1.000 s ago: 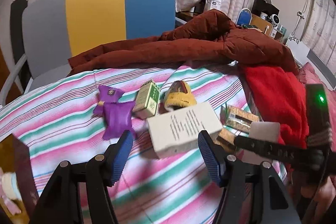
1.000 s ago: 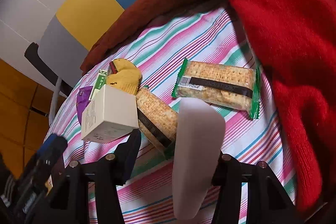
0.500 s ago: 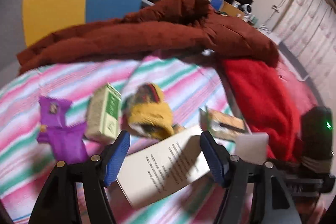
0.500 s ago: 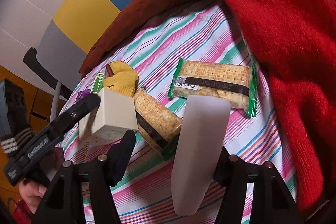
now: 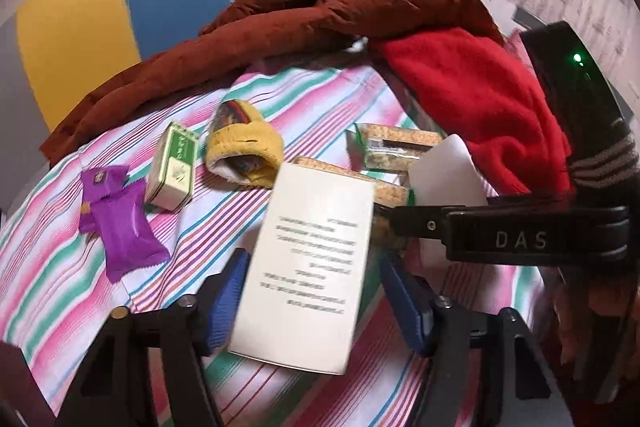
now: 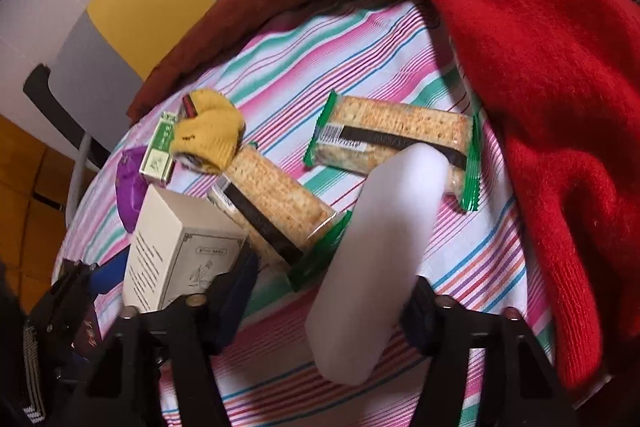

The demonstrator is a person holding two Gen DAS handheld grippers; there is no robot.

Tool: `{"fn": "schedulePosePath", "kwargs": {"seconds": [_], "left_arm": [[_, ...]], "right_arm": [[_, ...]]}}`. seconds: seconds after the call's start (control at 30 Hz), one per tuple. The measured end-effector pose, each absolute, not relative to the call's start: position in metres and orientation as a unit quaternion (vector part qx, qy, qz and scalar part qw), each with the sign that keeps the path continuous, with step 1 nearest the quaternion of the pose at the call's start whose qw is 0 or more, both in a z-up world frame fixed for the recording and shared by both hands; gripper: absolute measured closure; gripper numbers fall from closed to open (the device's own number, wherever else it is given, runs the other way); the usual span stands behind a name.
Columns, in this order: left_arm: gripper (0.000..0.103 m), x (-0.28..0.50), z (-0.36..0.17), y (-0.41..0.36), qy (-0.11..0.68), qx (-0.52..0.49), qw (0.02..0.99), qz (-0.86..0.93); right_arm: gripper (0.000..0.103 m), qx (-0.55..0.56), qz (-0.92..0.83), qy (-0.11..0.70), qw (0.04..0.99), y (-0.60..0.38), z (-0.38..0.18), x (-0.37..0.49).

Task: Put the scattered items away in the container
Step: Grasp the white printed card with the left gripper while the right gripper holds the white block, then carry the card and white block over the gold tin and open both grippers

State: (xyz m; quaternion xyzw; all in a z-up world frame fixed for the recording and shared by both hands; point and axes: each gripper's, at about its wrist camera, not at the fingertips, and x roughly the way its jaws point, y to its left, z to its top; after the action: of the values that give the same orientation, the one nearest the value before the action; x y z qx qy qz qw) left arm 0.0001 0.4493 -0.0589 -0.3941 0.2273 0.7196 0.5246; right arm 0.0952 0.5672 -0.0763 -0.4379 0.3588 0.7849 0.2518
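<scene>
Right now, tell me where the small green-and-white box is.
In the left wrist view the green-and-white box lies left of centre on the striped cloth, between the purple packet and the yellow knitted thing.

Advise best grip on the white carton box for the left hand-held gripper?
Grip the white carton box across its two long side faces, coming from above along its length. It lies flat, printed face up, already between the left hand-held gripper pads, whose jaws are closing. The cracker packet crowds its far end, so stay near the end nearest the gripper.
</scene>
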Motion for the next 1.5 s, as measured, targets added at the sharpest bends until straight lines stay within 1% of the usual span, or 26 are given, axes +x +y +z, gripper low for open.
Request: {"fn": "schedulePosePath", "kwargs": {"seconds": [0.03,0.07,0.1,0.2,0.23,0.3,0.37,0.47,0.57,0.9,1.23,1.3,1.4,1.47,1.5], "left_arm": [[0.049,-0.001,-0.061,0.446,0.216,-0.4,0.519,0.723],[0.051,-0.003,-0.065,0.441,0.204,-0.407,0.512,0.728],[0.052,-0.004,-0.066,0.436,0.196,-0.405,0.508,0.735],[0.052,-0.001,-0.065,0.417,0.169,-0.395,0.495,0.755],[0.052,0.0,-0.064,0.41,0.159,-0.393,0.49,0.762],[0.052,0.004,-0.063,0.399,0.138,-0.391,0.481,0.773],[0.052,0.008,-0.063,0.384,0.122,-0.387,0.472,0.783],[0.052,0.012,-0.062,0.362,0.102,-0.388,0.455,0.795],[0.052,0.013,-0.06,0.344,0.081,-0.391,0.436,0.806],[0.052,0.012,-0.047,0.297,0.052,-0.377,0.394,0.837],[0.052,0.011,-0.024,0.24,0.013,-0.356,0.366,0.86],[0.052,0.01,-0.022,0.229,0.005,-0.355,0.361,0.862],[0.052,0.01,-0.019,0.213,-0.007,-0.353,0.353,0.866],[0.052,0.01,-0.018,0.201,-0.012,-0.351,0.346,0.87],[0.052,0.01,-0.017,0.197,-0.014,-0.349,0.344,0.872]], "right_arm": [[0.048,-0.441,0.784,0.353,0.256,0.567,-0.077,0.095],[0.054,-0.443,0.784,0.351,0.256,0.567,-0.077,0.094],[0.057,-0.444,0.785,0.351,0.254,0.567,-0.077,0.094],[0.06,-0.447,0.788,0.34,0.252,0.565,-0.076,0.091],[0.063,-0.445,0.791,0.342,0.243,0.564,-0.076,0.09],[0.066,-0.437,0.801,0.347,0.218,0.561,-0.074,0.088],[0.068,-0.435,0.814,0.328,0.204,0.554,-0.07,0.083],[0.068,-0.428,0.829,0.314,0.176,0.545,-0.064,0.078],[0.068,-0.428,0.834,0.305,0.168,0.539,-0.062,0.076],[0.068,-0.4,0.863,0.267,0.152,0.524,-0.043,0.075],[0.068,-0.357,0.896,0.247,0.094,0.501,-0.023,0.072],[0.071,-0.356,0.901,0.233,0.082,0.492,-0.021,0.07],[0.072,-0.353,0.91,0.206,0.068,0.479,-0.016,0.067],[0.079,-0.367,0.91,0.182,0.068,0.469,-0.018,0.063],[0.08,-0.379,0.908,0.168,0.066,0.463,-0.02,0.06]]}}
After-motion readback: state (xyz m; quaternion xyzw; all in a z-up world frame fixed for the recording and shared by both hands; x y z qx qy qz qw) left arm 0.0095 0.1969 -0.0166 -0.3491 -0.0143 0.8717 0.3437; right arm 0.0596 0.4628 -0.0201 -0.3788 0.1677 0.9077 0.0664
